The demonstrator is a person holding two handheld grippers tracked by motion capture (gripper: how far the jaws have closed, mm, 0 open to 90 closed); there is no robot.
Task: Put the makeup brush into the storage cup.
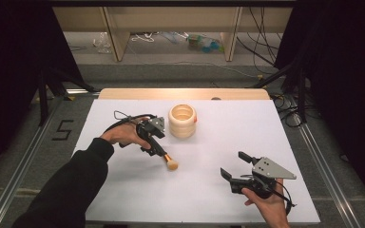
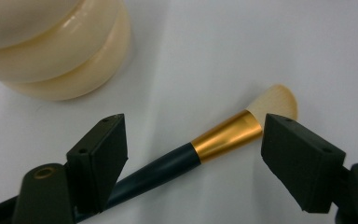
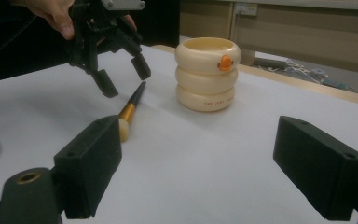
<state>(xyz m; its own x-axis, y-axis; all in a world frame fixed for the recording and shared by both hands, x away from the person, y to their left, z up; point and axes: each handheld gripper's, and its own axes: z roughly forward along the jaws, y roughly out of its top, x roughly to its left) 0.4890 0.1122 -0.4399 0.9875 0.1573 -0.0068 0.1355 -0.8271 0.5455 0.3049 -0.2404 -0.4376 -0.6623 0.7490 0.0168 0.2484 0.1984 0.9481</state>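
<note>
High view: one brush [image 1: 164, 156], one cream pot [image 1: 182, 121], two grippers [image 1: 153, 137] [image 1: 234, 166], fingers wide, empty.

A dark numeral "5" [image 1: 63, 129] is marked on the grey floor left of the white surface [image 1: 209, 190]. Small dark print on the cream ringed holder's [image 3: 208, 74] lowest ring is too small to read.
</note>
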